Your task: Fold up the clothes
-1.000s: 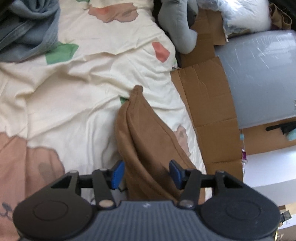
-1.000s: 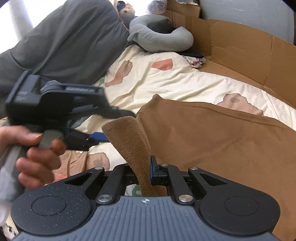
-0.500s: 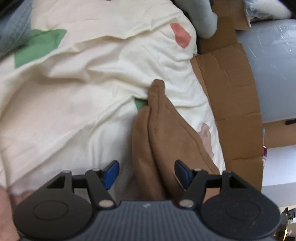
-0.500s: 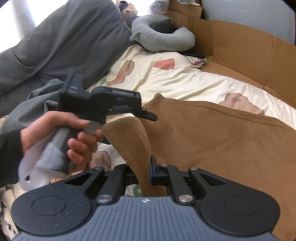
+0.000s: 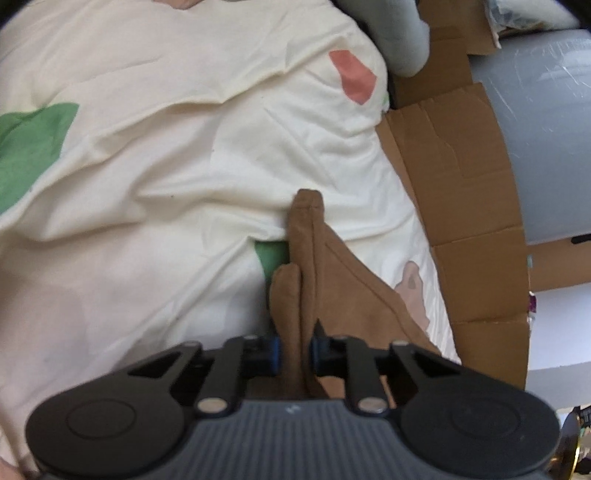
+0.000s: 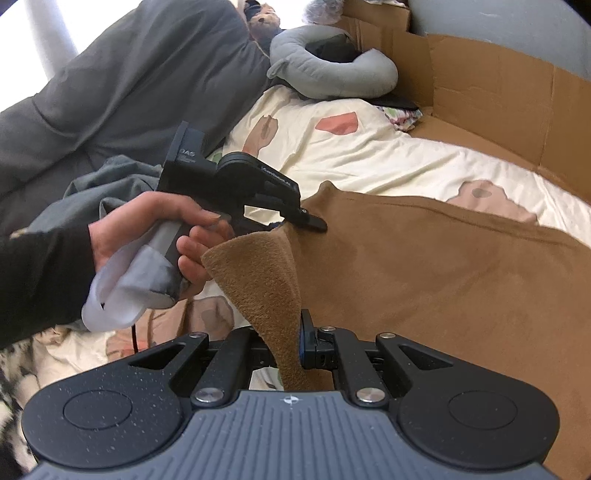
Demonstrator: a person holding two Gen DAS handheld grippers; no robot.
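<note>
on the cream patterned bedsheet [image 5: 155,221], a brown cloth [image 6: 424,266] is clamped by the left gripper [image 5: 294,352], whose jaws have just been closing, and the right gripper [image 6: 286,345] beside it.

A home bedroom is indicated. A bed is covered by a cream sheet [image 5: 184,155] printed with pink and green patches. A grey curved pillow [image 6: 332,74] and a soft toy [image 6: 264,18] are seen at the far end. Flattened cardboard [image 5: 461,184] is lined along the right side. Grey bedding [image 6: 129,74] is heaped at far left.
</note>
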